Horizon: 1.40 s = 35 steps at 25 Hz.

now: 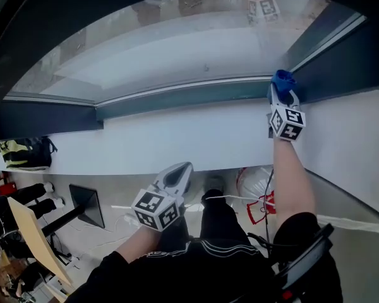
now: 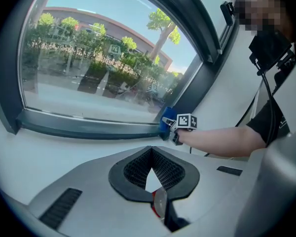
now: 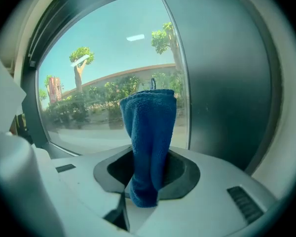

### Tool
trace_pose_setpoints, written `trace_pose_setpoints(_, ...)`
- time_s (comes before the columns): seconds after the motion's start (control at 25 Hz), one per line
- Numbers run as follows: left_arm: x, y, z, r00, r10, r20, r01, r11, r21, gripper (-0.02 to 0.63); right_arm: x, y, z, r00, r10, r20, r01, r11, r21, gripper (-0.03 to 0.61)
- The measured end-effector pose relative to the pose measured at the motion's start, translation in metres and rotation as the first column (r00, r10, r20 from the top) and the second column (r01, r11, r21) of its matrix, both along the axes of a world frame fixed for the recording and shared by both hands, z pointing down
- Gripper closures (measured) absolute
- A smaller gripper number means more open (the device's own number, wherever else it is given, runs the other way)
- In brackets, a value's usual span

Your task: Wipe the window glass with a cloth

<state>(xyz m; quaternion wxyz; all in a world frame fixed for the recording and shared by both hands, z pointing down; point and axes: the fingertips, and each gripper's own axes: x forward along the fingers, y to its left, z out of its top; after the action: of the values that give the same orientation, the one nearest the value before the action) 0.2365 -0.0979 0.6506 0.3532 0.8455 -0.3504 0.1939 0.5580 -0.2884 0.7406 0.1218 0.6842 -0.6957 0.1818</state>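
Observation:
The window glass (image 1: 196, 43) fills the top of the head view, inside a dark frame (image 1: 177, 100). A blue cloth (image 1: 282, 78) is pressed at the glass's lower right corner, and my right gripper (image 1: 283, 96) is shut on it. In the right gripper view the cloth (image 3: 148, 142) stands up between the jaws, in front of the glass (image 3: 113, 83) near the right frame post. My left gripper (image 1: 180, 172) hangs low, well back from the window, with its jaws together and nothing in them. Its own view shows the right gripper (image 2: 173, 127) and cloth (image 2: 166, 122) at the frame's corner.
A white sill and wall (image 1: 177, 137) run under the window. On the floor below are a black stand (image 1: 88, 204), a wooden board (image 1: 35, 238), a yellow-black bag (image 1: 25, 153) and loose cables (image 1: 256, 197). The person's legs (image 1: 208, 232) are beneath the grippers.

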Motion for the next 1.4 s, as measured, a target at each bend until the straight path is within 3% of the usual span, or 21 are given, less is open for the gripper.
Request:
trace_pose_setpoints(0.2,0.0,-0.001,-0.042,0.998,0.029,-0.048,-0.027,0.998,0.054,0.607,-0.06,0.031,-0.048,0.994,-0.07,0.081,0.068,0.997,0.037,0.469)
trace_pose_setpoints(0.4,-0.045,-0.005,-0.105,0.994,0.052,-0.099,-0.04,0.993,0.115,0.607,-0.156,0.078,-0.143,0.972,-0.208,0.107,0.196,0.974,0.113,0.469)
trace_pose_setpoints(0.64,-0.138,0.016,-0.205,0.977,0.143,-0.16,-0.11,0.974,0.198,0.607,-0.329,0.181,-0.282,0.88,-0.45,0.149,0.428,0.889,0.161,0.468)
trace_pose_setpoints(0.84,-0.208,0.047,-0.29,0.948,0.27,-0.17,-0.217,0.936,0.275,0.607,-0.442,0.254,-0.378,0.796,-0.538,0.278,0.494,0.843,0.215,0.468)
trace_pose_setpoints(0.96,-0.244,0.066,-0.341,0.938,0.3,-0.175,-0.232,0.916,0.326,0.607,-0.483,0.276,-0.435,0.775,-0.572,0.27,0.513,0.818,0.259,0.468)
trace_pose_setpoints(1.12,-0.278,0.099,-0.407,0.938,0.277,-0.209,-0.186,0.91,0.371,0.607,-0.523,0.314,-0.493,0.722,-0.649,0.24,0.589,0.759,0.278,0.468)
trace_pose_setpoints(1.32,-0.283,0.16,-0.473,0.939,0.278,-0.204,-0.164,0.88,0.446,0.607,-0.537,0.368,-0.55,0.639,-0.742,0.203,0.682,0.669,0.295,0.468)
trace_pose_setpoints(1.4,-0.277,0.193,-0.489,0.94,0.277,-0.198,-0.159,0.872,0.464,0.607,-0.534,0.395,-0.564,0.612,-0.762,0.212,0.704,0.647,0.292,0.468)
